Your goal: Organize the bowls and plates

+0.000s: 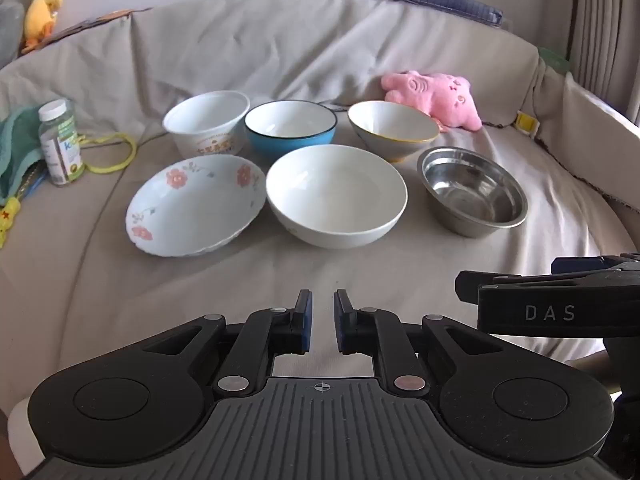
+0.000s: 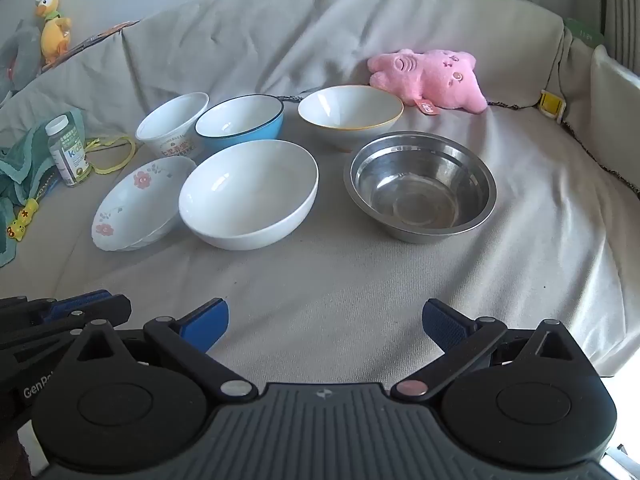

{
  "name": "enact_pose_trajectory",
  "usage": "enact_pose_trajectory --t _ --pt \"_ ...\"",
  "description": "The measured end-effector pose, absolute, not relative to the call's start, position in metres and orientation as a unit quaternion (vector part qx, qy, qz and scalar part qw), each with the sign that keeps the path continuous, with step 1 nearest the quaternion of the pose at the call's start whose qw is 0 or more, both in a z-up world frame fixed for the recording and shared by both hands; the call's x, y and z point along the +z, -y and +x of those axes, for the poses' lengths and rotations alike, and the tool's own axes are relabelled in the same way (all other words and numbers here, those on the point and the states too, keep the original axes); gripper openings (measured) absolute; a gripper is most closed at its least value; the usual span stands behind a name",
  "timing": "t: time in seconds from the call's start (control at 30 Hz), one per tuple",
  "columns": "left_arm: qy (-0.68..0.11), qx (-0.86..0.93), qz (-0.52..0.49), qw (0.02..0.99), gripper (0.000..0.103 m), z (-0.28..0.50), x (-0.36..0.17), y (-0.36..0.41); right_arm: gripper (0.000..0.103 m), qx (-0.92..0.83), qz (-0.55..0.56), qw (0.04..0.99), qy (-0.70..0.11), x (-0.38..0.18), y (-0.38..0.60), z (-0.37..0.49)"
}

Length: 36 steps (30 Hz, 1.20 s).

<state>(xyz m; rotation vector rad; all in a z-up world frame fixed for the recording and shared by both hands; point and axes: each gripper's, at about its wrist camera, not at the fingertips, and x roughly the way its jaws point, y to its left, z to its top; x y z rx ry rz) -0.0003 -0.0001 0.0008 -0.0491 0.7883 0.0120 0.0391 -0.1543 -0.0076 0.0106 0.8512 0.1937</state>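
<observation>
Start of sorting, nothing held: left tool [image 1: 322, 320] pinched nearly together, right tool [image 2: 324, 322] spread wide, both short of six bowls on the beige-covered sofa [image 2: 360, 280]; next likely nesting the steel bowl [image 2: 420, 186] at 1 o'clock.

Six dishes are sitting upright and empty in two rows on the covered sofa. Back row: a white printed bowl [image 1: 206, 122], a blue bowl [image 1: 291, 128], a yellow-rimmed white bowl [image 1: 394, 128]. Front row: a flowered plate [image 1: 194, 204], touching a large white bowl [image 1: 336, 196], and apart from them a steel bowl [image 1: 472, 192].
</observation>
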Motion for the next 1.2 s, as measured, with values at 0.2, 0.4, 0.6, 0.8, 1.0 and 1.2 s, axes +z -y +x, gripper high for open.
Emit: enact_pose_trajectory --t 0.2,0.4,0.6,0.8,1.0,1.2 --pt "-0.381 0.011 -0.024 0.924 0.014 -0.0042 0.0000 0.0030 0.103 0.092 0.002 0.905 -0.415 -0.0053 0.1575 0.0410" --pt "-0.383 0.009 -0.026 0.923 0.014 -0.0026 -0.0012 0.0012 0.103 0.090 -0.001 0.905 -0.416 -0.0097 0.1523 0.0377" --pt "-0.385 0.008 -0.028 0.923 0.014 -0.0008 0.0014 0.0005 0.103 0.092 0.001 0.903 -0.419 -0.0103 0.1529 0.0412" --pt "-0.384 0.008 -0.029 0.923 0.014 -0.0009 0.0010 0.0006 0.103 0.093 0.002 0.903 -0.419 -0.0103 0.1534 0.0418" --pt "-0.383 0.006 -0.030 0.923 0.014 -0.0015 0.0023 -0.0002 0.103 0.095 0.002 0.903 -0.418 -0.0095 0.1540 0.0413" --pt "-0.383 0.004 -0.029 0.923 0.014 -0.0022 0.0025 0.0004 0.103 0.097 0.002 0.903 -0.419 -0.0104 0.1541 0.0402"
